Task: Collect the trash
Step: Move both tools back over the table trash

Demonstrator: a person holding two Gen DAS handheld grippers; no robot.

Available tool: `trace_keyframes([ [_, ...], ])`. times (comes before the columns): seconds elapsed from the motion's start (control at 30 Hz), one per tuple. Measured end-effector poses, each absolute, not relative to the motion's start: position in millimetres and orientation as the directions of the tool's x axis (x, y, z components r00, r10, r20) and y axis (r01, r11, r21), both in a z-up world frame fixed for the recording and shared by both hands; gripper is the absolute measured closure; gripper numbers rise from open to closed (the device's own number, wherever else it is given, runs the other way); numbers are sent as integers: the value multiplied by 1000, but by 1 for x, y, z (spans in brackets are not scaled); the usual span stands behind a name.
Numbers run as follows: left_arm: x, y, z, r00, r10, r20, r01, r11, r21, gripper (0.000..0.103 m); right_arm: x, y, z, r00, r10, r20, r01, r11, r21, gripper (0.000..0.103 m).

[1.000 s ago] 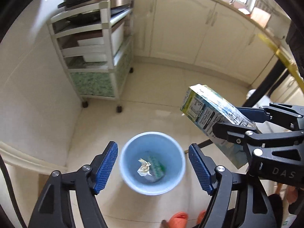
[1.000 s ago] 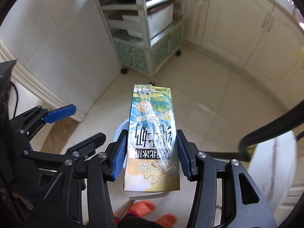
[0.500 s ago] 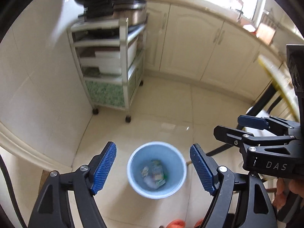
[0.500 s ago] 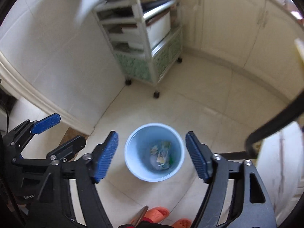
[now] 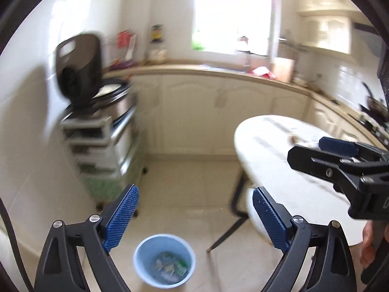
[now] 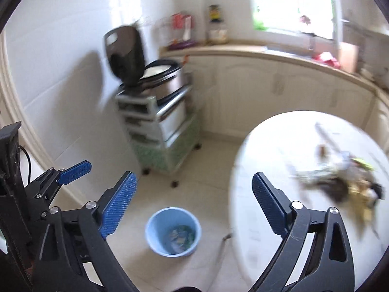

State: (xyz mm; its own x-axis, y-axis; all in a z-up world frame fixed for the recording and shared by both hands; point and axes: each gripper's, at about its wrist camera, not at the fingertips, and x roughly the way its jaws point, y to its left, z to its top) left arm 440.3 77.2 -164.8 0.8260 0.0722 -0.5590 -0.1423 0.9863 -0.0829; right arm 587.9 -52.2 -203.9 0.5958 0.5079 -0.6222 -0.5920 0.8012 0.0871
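The right gripper (image 6: pixel 194 206) and left gripper (image 5: pixel 195 216) are seen spread wide, having just been opening, nothing between the jaws. Below them the blue bin (image 6: pixel 173 231) is found; trash (image 6: pixel 345 185) is scattered ahead-right on the round table (image 6: pixel 267 146).

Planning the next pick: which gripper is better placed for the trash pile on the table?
Right, probably. The right gripper is open and empty, and the trash pile on the table lies just beyond its right finger. The left gripper, also open and empty, sits nearer the bin.
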Motion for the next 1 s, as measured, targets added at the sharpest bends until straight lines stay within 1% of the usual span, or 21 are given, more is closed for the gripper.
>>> trace_keyframes([
  [0.07,445,46,-157,836,28,-548,-86,993,-80,5,589,-84,-193,639,479,-602,-549,832,80,5],
  [0.13,454,20,-153,840,-18,-542,-25,997,-71,5,591,-123,-185,677,436,-593,-494,866,74,5],
  [0.3,482,-38,-150,816,-114,-567,123,992,-23,5,605,-208,-175,744,324,-585,-360,931,58,5],
  [0.4,503,-60,-156,796,-149,-587,181,984,-5,5,615,-251,-175,766,255,-590,-288,957,41,5],
  [0.53,548,-81,-168,761,-156,-630,211,977,13,5,630,-309,-180,771,177,-611,-201,979,31,5],
  [0.67,614,-80,-182,726,-163,-668,229,973,12,5,648,-349,-198,751,135,-646,-144,989,39,5],
  [0.8,694,-82,-208,690,-128,-712,230,972,48,7,663,-369,-221,723,116,-681,-125,991,37,5],
  [0.83,712,-80,-215,675,-121,-728,231,971,53,9,667,-371,-226,716,111,-690,-123,992,32,5],
  [0.87,723,-79,-220,666,-120,-737,231,972,51,16,671,-373,-230,708,108,-698,-123,992,29,5],
  [0.9,736,-79,-224,660,-120,-742,232,972,49,19,675,-374,-234,703,106,-703,-121,992,28,5],
  [1.0,764,-77,-233,642,-137,-754,247,969,34,23,689,-378,-245,685,110,-720,-120,992,37,5],
])
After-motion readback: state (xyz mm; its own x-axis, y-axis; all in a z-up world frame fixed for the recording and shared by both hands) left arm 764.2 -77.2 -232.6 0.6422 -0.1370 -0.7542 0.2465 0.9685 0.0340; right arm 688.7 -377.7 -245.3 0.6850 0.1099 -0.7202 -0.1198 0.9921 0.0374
